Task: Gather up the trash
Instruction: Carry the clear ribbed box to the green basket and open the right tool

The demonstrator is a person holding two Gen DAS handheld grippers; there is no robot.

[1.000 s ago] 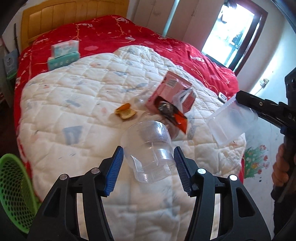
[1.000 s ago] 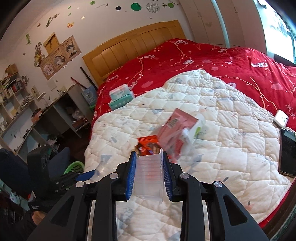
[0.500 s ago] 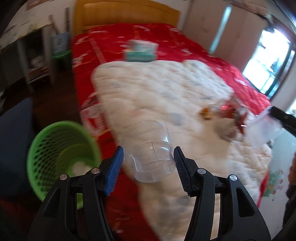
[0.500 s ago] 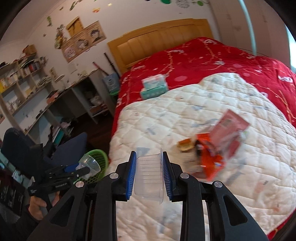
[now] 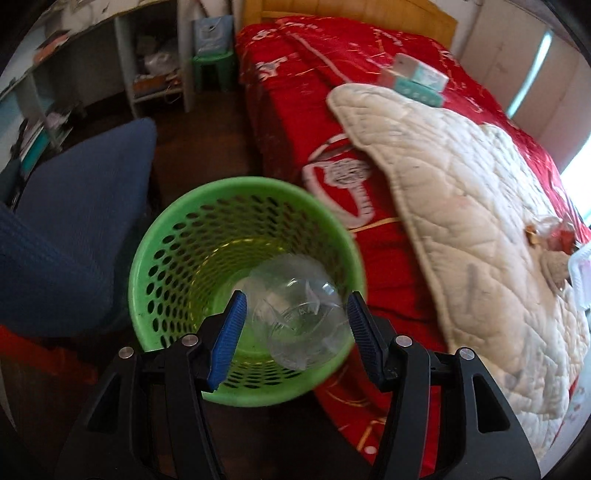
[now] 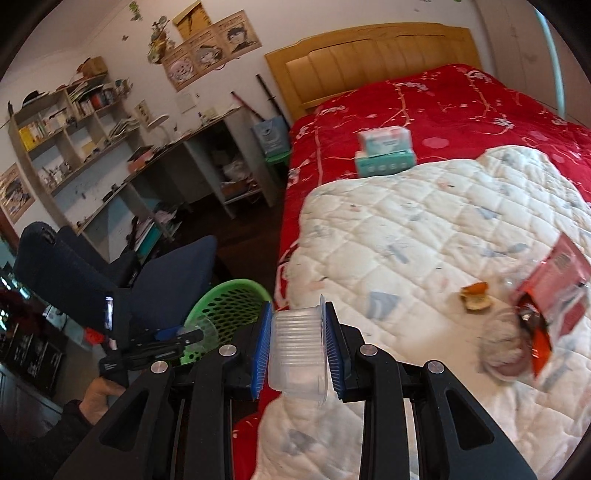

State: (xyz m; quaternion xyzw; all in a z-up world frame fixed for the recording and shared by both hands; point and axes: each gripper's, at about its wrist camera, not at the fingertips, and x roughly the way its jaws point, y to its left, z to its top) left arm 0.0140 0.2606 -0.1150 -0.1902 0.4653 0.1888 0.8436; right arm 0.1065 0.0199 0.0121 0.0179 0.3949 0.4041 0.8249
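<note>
Red-sheeted bed (image 6: 461, 107); left claw (image 5: 293, 325) grasping clear cup (image 5: 299, 325) over basket (image 5: 162, 236), right claw (image 6: 297, 345) grasping tub (image 6: 297, 354).

A bed (image 6: 424, 122) with a wooden headboard (image 6: 369, 55) and red cover stands against a white wall (image 6: 303, 22) bearing posters (image 6: 207, 55). A cluttered desk (image 6: 177, 155) and shelving (image 6: 62, 122) line the wall beside it. The floor (image 5: 207, 136) is dark.

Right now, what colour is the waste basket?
Bright green, perforated with holes; the basket shows best in the left wrist view.
</note>
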